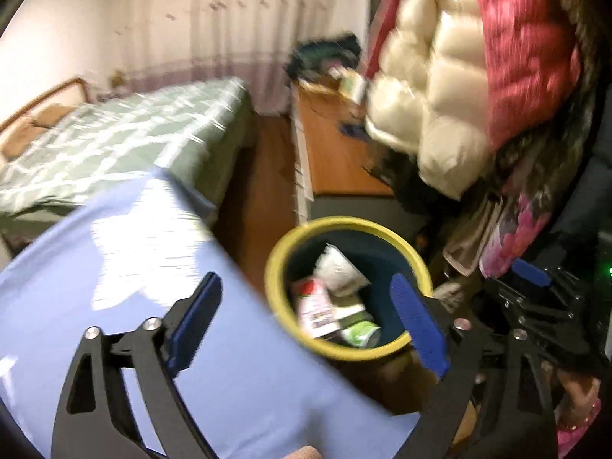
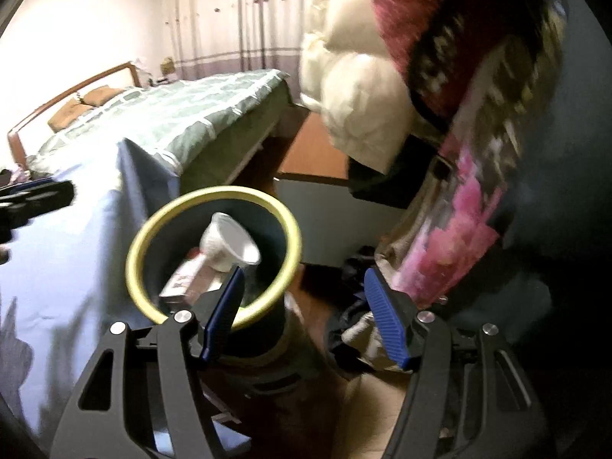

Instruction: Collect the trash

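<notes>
Two grippers hover over a round bin (image 1: 346, 229) with a smooth yellow rim and dark blue wall, standing on the wooden floor beside a table draped in pale blue cloth (image 1: 153, 267). The left gripper (image 1: 306, 325) has its ribbed blue fingers spread wide apart, holding nothing. The right gripper (image 2: 302, 313) is likewise parted and empty. Inside the bin lie a crumpled white paper cup (image 2: 229, 243), a flat printed carton (image 1: 315, 306) and a green-and-white wrapper (image 1: 361, 332). Puffy quilted coats, cream (image 1: 428, 76) and pink (image 1: 528, 49), hang to the right.
</notes>
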A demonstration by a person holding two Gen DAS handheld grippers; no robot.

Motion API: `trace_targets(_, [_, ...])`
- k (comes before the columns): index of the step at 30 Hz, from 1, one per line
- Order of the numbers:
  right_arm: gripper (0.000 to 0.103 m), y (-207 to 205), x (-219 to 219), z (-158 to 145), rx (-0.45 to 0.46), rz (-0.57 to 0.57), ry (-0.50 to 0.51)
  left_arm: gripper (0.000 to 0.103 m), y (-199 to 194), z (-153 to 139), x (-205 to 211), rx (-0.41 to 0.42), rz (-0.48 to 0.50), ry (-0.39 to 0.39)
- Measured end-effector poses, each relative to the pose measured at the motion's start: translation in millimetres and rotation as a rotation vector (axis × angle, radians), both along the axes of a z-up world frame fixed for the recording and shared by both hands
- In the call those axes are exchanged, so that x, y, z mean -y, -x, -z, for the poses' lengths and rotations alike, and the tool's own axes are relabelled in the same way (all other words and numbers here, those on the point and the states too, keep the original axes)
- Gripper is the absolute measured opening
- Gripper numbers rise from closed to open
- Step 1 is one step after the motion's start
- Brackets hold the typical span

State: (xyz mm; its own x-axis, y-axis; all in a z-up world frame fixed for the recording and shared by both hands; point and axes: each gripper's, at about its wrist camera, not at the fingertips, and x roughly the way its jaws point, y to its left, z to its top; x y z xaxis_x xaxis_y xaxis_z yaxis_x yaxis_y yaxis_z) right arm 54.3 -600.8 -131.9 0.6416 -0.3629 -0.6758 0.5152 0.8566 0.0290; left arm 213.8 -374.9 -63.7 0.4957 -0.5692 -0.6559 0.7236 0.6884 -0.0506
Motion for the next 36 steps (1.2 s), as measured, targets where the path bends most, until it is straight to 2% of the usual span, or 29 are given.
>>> trace_targets(4, [0.062,-1.5,-25.9,-16.6,0.059,-0.071,0.010,0.098,33.5,-35.9,-93.4,0.151,-0.162,0.052])
trace_targets(8, [0.064,-3.4,-57.8,-36.4,0.128,-0.148,0.024,0.098,70.3,-55.2,-181.9,0.243,-0.334,0.081])
trace_targets(13, [0.074,4.1,-103.7,-60.8,0.218,-0.254,0.045,0.098,108.5,-59.5,-268.5,0.289,-0.576,0.115])
trace_targets(17, [0.076,4.8,-123.3,-73.4,0.237,-0.287,0.065,0.098,128.7,-54.6,-312.8,0.271,-0.689,0.120])
trace_targets(21, [0.077,9.9,-141.4,-81.2,0.241,-0.303,0.063,0.098,144.2,-56.0,-329.2,0.296,-0.733,0.118])
trace_targets(25, [0.078,13.5,-145.4,-84.9,0.244,-0.304,0.060,0.098,156.2,-61.6,-327.5,0.329,-0.739,0.118])
trace_targets(36, [0.079,19.9,-148.8,-84.4,0.245,-0.313,0.052,0.098,156.4,-62.8,-315.4,0.315,-0.720,0.109])
